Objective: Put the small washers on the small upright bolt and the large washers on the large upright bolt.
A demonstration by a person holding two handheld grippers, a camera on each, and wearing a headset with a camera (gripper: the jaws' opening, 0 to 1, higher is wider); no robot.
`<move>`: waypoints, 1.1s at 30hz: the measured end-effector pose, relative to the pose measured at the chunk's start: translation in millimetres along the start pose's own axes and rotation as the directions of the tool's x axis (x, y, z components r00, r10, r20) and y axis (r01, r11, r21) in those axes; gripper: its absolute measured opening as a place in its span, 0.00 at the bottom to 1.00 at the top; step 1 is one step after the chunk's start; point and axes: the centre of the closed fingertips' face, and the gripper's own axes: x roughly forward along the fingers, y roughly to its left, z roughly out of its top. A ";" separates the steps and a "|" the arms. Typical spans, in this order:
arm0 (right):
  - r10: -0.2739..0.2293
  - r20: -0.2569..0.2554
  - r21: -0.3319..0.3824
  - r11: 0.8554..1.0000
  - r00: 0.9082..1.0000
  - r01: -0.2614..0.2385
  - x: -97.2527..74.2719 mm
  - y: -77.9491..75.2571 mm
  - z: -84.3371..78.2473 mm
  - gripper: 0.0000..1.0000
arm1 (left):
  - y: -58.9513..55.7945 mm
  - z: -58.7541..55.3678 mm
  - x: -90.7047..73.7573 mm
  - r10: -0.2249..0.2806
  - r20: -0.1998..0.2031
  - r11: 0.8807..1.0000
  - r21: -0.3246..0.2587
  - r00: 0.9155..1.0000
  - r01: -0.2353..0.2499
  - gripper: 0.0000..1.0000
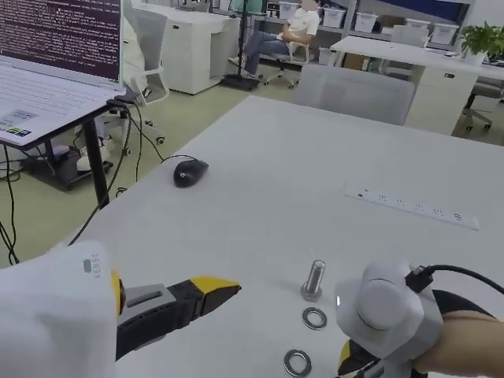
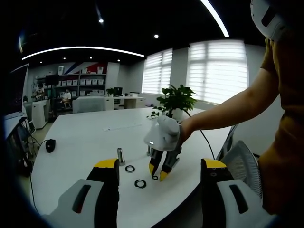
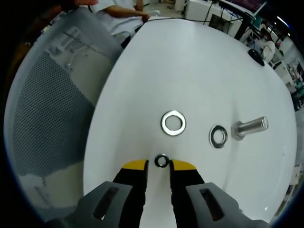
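— What sits nearest?

— A grey mesh chair back (image 3: 47, 109), past the table edge on the near side of the silver hex-head bolt (image 1: 313, 281).

— And the right gripper (image 3: 160, 166)?

— Also near-side of that bolt, tips down at the white tabletop (image 1: 260, 165). Its yellow-tipped jaws stand a slit apart, one on each side of the small dark flat washer (image 3: 162, 160), which lies on the table. I cannot tell whether they touch it.

— The left gripper (image 1: 209, 293)?

— Left of the bolt and well apart from it, held above the table, with its jaws spread wide.

— What lies on the way to the bolt?

— A large shiny steel washer (image 3: 173, 122) just beside the right gripper's tips, then a mid-sized shiny steel washer (image 3: 218, 136) near the bolt's head. Both lie flat. The bolt stands on its head, thread up.

— Beyond it?

— To the right, a long white power strip (image 1: 411, 207). To the left, a black corded mouse (image 1: 190, 172). Farther left is an open white laptop (image 1: 47, 79) on a stand. A grey chair back (image 1: 354, 93) stands at the table's far edge, and a seated person (image 1: 291, 31) is well past that.
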 end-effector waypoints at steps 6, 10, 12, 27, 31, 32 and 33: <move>0.008 0.009 0.014 1.000 1.000 -0.008 0.3 -1.7 -0.7 0.20 | 1.5 -1.0 4.7 -0.008 -0.011 1.000 0.000 1.000 0.008 0.69; 0.015 0.008 0.023 1.000 1.000 -0.016 -0.1 -1.2 -0.4 0.20 | 3.6 -2.2 8.5 -0.012 -0.020 1.000 0.001 1.000 0.012 0.69; 0.017 0.007 0.025 1.000 1.000 -0.017 0.1 -1.0 -0.6 0.20 | 3.7 -2.0 9.8 -0.014 -0.020 1.000 0.001 1.000 0.014 0.69; 0.003 0.009 0.009 1.000 1.000 -0.003 1.0 -0.8 0.5 0.18 | 6.0 -4.3 14.9 -0.022 -0.018 1.000 -0.014 1.000 0.022 0.69; -0.008 0.020 0.006 1.000 1.000 0.008 1.1 -1.8 0.2 0.14 | 7.1 -3.9 14.3 -0.018 -0.015 1.000 -0.015 1.000 0.018 0.69; -0.010 0.020 0.001 1.000 1.000 0.010 1.5 -2.3 0.3 0.14 | 7.2 -3.8 14.2 -0.018 -0.014 1.000 -0.015 1.000 0.017 0.69; -0.010 0.020 -0.002 1.000 1.000 0.010 1.7 -2.2 0.2 0.14 | 7.3 -3.8 14.1 -0.017 -0.014 1.000 -0.015 1.000 0.017 0.69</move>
